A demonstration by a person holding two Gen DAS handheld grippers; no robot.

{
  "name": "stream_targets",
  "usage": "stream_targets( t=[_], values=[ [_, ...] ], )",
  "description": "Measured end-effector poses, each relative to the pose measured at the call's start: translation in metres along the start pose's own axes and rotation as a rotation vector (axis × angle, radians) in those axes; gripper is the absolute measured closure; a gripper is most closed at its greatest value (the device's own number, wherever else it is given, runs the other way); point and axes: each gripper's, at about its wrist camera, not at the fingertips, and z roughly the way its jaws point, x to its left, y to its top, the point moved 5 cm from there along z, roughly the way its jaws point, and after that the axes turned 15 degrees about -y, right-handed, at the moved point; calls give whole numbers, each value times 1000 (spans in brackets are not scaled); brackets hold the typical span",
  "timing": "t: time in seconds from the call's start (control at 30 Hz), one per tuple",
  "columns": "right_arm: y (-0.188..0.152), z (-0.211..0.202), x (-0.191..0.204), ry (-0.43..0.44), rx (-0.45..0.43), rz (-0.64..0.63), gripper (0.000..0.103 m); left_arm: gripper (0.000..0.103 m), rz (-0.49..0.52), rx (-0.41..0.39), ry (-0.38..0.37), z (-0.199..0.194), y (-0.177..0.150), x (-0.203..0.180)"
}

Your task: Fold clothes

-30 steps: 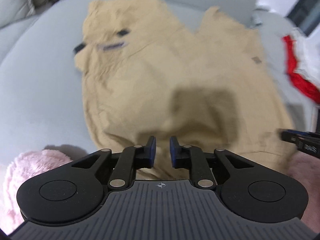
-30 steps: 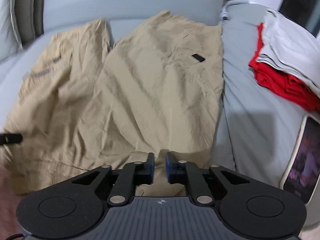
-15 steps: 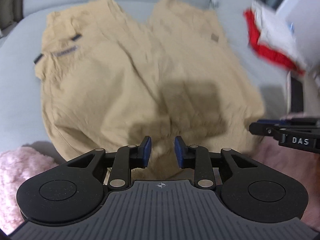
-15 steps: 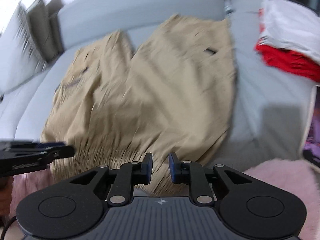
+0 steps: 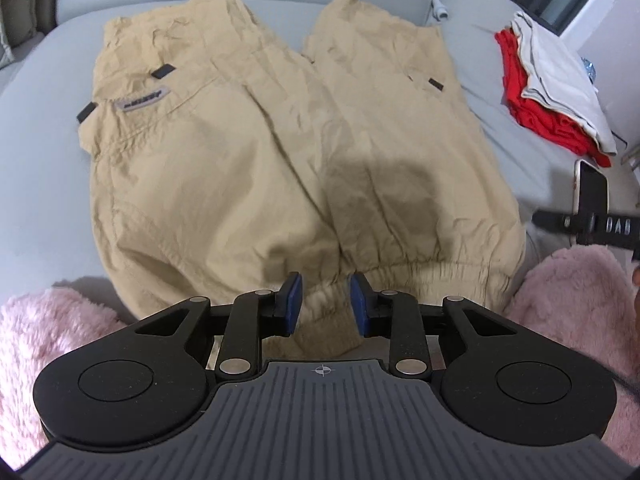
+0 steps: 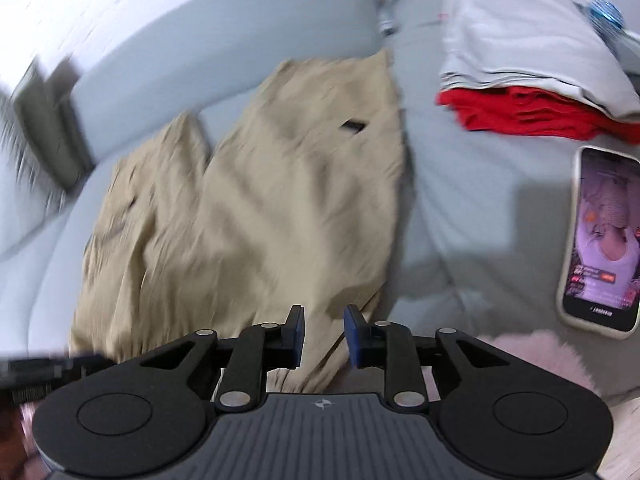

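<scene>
Tan trousers (image 5: 280, 152) lie spread on a grey sofa seat, waistband near me, legs pointing away; they also show in the right wrist view (image 6: 256, 216), blurred. My left gripper (image 5: 325, 304) is open over the elastic waistband (image 5: 432, 272), near its middle, with cloth between the jaws. My right gripper (image 6: 323, 334) is open at the trousers' near right corner, with cloth between the jaws. The right gripper's tip shows at the right edge of the left wrist view (image 5: 592, 226).
A folded stack of red and grey clothes (image 6: 532, 80) sits at the back right, also in the left wrist view (image 5: 556, 92). A lit phone (image 6: 600, 240) lies on the seat at right. Pink fluffy fabric (image 5: 52, 344) lies at the near edge. The sofa backrest (image 6: 224, 44) runs behind.
Both grippers have opened wider. Both views have swung so the waistband sits closer under the jaws. The right wrist view has shifted right, showing more of the phone.
</scene>
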Motion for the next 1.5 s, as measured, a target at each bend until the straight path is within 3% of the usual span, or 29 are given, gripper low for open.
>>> stream_targets(
  t=[0.2, 0.33, 0.37, 0.4, 0.47, 0.57, 0.67, 0.9, 1.07, 1.17, 1.23, 1.33, 1.37, 1.43, 1.5],
  values=[
    [22, 33, -16, 2, 46, 114, 67, 67, -2, 14, 46, 15, 14, 2],
    [18, 52, -1, 8, 65, 34, 71, 67, -7, 46, 66, 27, 13, 9],
    [14, 57, 1, -54, 78, -16, 75, 67, -5, 66, 75, 30, 12, 12],
    [10, 61, 2, -112, 91, -62, 70, 67, -3, 82, 83, 33, 10, 14],
    [10, 61, -2, -129, 105, -33, 68, 67, -7, 94, 87, 37, 7, 19],
    [14, 54, -7, -121, 113, 14, 66, 67, -16, 93, 78, 38, 6, 21],
    [21, 43, -22, -74, 66, 109, 61, 68, -16, 91, 80, 40, 3, 22],
    [30, 62, -56, 23, 81, 357, 58, 68, -36, 92, 68, 41, 3, 25],
    [35, 77, -50, 28, 84, 360, 58, 68, -40, 97, 68, 42, 3, 25],
    [31, 92, -40, -17, 132, 299, 59, 68, -46, 99, 65, 42, 4, 26],
    [31, 93, -34, -44, 123, 253, 61, 67, -47, 101, 64, 43, 4, 26],
    [32, 90, -24, -68, 100, 160, 72, 67, -46, 98, 66, 44, 4, 27],
    [33, 89, -21, -72, 95, 134, 84, 66, -43, 98, 67, 44, 4, 26],
    [37, 85, -16, -89, 96, 87, 96, 66, -37, 99, 65, 44, 4, 26],
    [42, 79, -12, -91, 90, 62, 101, 67, -32, 100, 59, 41, 5, 26]
  ],
)
